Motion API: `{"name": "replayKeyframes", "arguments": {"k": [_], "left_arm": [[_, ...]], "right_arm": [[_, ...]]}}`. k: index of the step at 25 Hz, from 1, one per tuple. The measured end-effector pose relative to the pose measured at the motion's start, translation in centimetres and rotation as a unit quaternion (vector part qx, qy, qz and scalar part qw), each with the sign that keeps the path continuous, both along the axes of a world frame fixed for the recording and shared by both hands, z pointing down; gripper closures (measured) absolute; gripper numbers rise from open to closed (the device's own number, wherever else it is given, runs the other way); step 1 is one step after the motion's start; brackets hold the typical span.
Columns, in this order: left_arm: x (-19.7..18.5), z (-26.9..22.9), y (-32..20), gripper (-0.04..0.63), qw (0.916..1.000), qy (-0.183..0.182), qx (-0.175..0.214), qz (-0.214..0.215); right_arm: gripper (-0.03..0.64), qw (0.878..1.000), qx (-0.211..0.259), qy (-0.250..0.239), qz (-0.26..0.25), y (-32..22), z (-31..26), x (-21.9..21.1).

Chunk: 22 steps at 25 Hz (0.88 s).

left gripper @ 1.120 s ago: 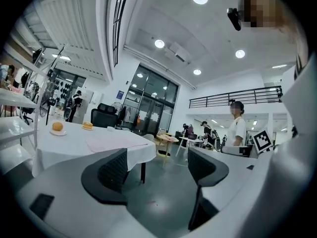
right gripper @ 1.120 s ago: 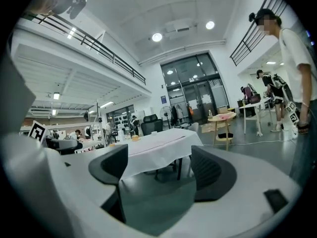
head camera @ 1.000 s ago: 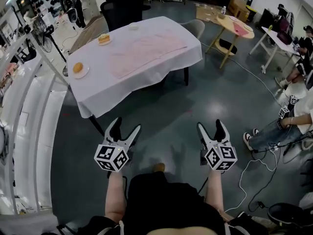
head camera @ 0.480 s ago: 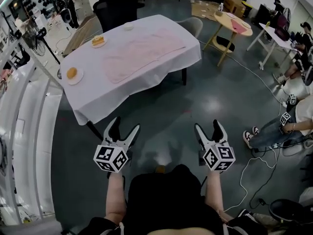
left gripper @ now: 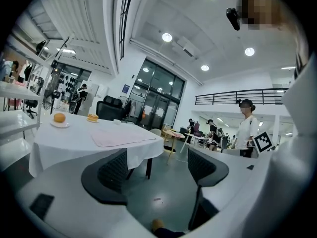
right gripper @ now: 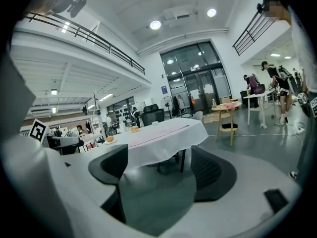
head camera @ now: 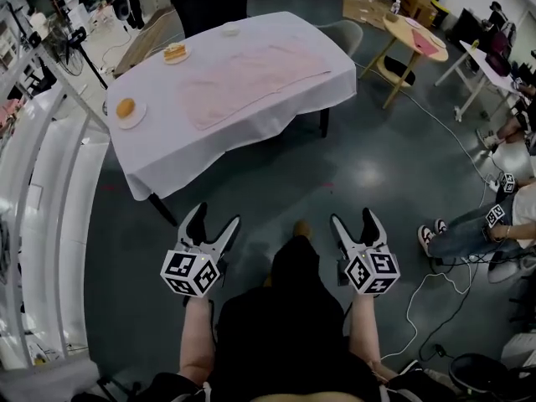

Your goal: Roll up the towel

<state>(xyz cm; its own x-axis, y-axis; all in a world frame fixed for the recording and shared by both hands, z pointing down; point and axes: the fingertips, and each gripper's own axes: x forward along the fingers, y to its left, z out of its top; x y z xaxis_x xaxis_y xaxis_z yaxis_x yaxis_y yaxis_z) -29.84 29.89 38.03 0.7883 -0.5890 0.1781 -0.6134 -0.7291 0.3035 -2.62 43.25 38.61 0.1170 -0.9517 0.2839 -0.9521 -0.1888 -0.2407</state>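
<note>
Currently, the left gripper (head camera: 215, 216) and right gripper (head camera: 354, 219) hover over the floor (head camera: 276, 187), jaws spread wide, holding nothing, well apart from the pink towel (head camera: 251, 78) lying unrolled on the white-clothed bench (head camera: 163, 157).

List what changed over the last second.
The person stepped toward the table: a shoe now shows ahead between both hands, and the table looks slightly nearer. Nothing was taken hold of or let go. The left tool and right tool stay open and empty; the pink towel still lies flat.
</note>
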Motion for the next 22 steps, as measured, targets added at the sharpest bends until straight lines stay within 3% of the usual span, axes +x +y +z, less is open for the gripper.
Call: {"name": "replayKeyframes", "arguments": {"k": [10,22], "left_arm": [[6.8,-0.4,-5.7,0.204,0.9999,-0.004,0.012,-0.005],[15.4,-2.2,-15.5,0.204,0.9983,0.009,0.035,-0.046]], "right_arm": [[0.204,1.000,0.007,-0.004,-0.013,-6.3,0.2,6.4],[0.204,0.999,0.028,0.010,-0.042,-17.8,-1.4,16.8]]}}
